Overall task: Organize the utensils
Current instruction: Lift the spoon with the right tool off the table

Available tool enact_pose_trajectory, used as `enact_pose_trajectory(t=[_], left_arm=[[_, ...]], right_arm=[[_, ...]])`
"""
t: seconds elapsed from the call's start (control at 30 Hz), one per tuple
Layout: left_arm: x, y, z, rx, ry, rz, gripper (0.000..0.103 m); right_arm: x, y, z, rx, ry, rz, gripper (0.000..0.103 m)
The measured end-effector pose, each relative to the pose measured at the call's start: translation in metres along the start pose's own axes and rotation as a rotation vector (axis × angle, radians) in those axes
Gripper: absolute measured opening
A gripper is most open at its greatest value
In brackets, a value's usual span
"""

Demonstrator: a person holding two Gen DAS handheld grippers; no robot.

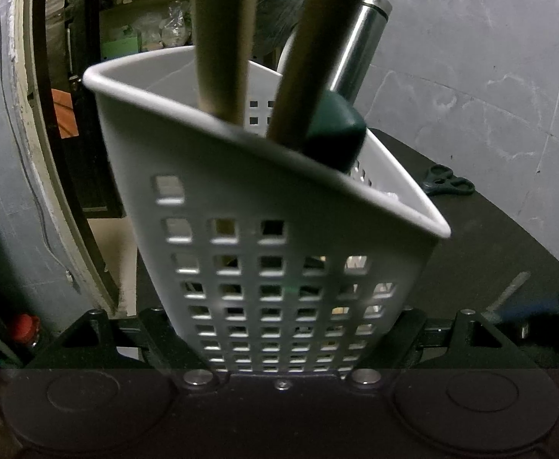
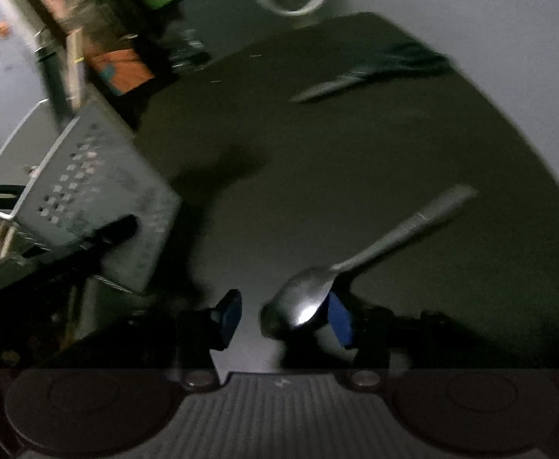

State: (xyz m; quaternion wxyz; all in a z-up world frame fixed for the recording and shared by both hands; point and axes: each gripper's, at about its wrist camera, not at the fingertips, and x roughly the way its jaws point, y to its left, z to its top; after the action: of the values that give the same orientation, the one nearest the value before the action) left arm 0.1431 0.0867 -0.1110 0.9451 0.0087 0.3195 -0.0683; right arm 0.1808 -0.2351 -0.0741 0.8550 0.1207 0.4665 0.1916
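The right gripper point(image 2: 285, 315) stands spread around the spoon point(image 2: 359, 258), handle towards two o'clock, while the left gripper point(image 1: 279, 338) pinches the caddy point(image 1: 264, 206) at nine o'clock.

The left tool point(image 1: 283, 329) is pitched downward, and its two black fingers point(image 1: 413, 329) are closed against the lower walls of a holder point(image 1: 279, 237), one on either side, so that the holder is gripped between them and tilted. The right tool point(image 2: 283, 317) is also pitched downward over the table point(image 2: 317, 160). Its blue-padded fingers point(image 2: 229, 315) are parted, with a spoon point(image 2: 310, 298) lying against the right-hand pad while the left-hand pad is kept clear of it.
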Motion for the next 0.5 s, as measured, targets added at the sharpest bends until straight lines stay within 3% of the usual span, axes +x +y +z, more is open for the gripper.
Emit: enact_pose_trajectory(t=[0.13, 0.3, 0.5], left_arm=[[-0.002, 0.000, -0.001, -0.010, -0.008, 0.000, 0.082], [-0.004, 0.000, -0.002, -0.014, -0.009, 0.003, 0.082], [-0.007, 0.000, -0.002, -0.020, -0.018, 0.008, 0.082]], right_arm=[[-0.016, 0.011, 0.027, -0.195, -0.026, -0.019, 0.056], [-0.004, 0.016, 0.048, -0.553, 0.072, -0.080, 0.060], [0.027, 0.022, 0.055, -0.827, 0.195, -0.073, 0.045]])
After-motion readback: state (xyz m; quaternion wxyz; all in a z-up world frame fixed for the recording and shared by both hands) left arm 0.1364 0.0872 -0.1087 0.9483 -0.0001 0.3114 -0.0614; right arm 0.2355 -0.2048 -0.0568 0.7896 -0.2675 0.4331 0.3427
